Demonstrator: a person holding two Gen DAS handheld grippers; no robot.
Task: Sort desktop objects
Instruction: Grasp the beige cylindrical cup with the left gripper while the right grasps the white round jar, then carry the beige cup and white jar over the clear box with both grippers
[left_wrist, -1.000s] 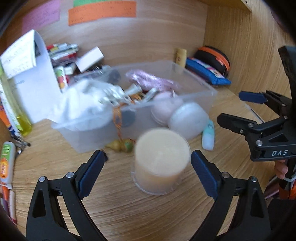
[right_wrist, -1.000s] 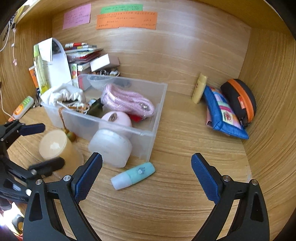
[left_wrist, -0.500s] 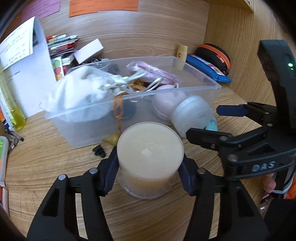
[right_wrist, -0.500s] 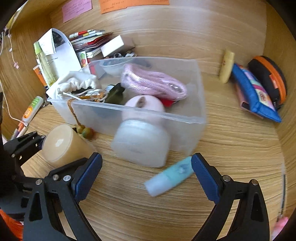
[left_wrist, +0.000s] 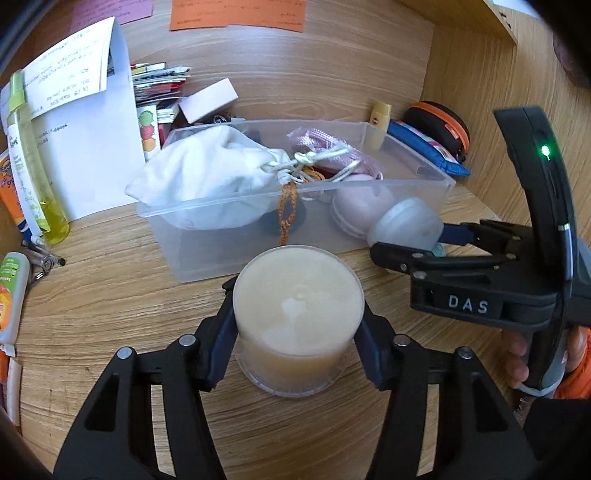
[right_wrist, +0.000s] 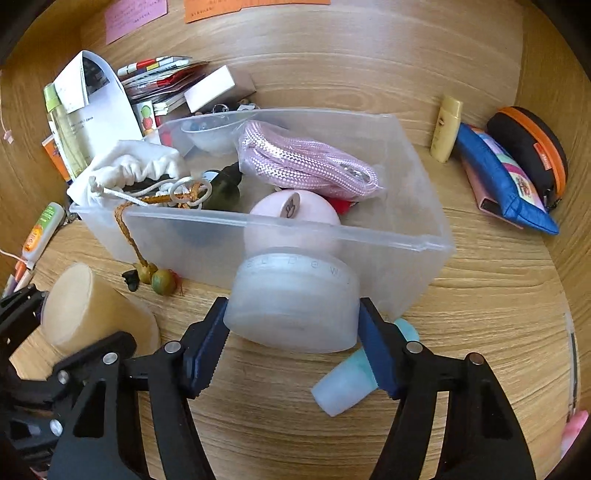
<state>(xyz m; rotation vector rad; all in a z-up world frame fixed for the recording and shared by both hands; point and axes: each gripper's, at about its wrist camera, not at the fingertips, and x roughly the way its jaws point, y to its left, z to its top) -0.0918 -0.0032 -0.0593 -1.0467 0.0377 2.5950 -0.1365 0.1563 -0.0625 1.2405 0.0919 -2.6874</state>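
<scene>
My left gripper (left_wrist: 297, 334) is shut on a clear cup of beige cream (left_wrist: 297, 314), which stands on the wooden desk; it also shows in the right wrist view (right_wrist: 86, 308). My right gripper (right_wrist: 291, 343) is shut on a frosted white jar (right_wrist: 293, 308), also seen in the left wrist view (left_wrist: 406, 225), just in front of the clear plastic bin (right_wrist: 417, 236). The bin holds a white drawstring pouch (left_wrist: 210, 184), a pink rope (right_wrist: 306, 162) and a pink round case (right_wrist: 293, 210). A mint green tube (right_wrist: 351, 380) lies on the desk under the right gripper.
Papers and a yellow bottle (left_wrist: 29, 177) stand at the back left. A small yellow tube (right_wrist: 447, 129), a blue pouch (right_wrist: 506, 181) and a black and orange case (right_wrist: 532, 147) lie at the back right. Wooden walls close in the desk behind and to the right.
Both grippers moved forward and closed: the left on the cream cup, the right on the frosted jar. A second ago both were open.
</scene>
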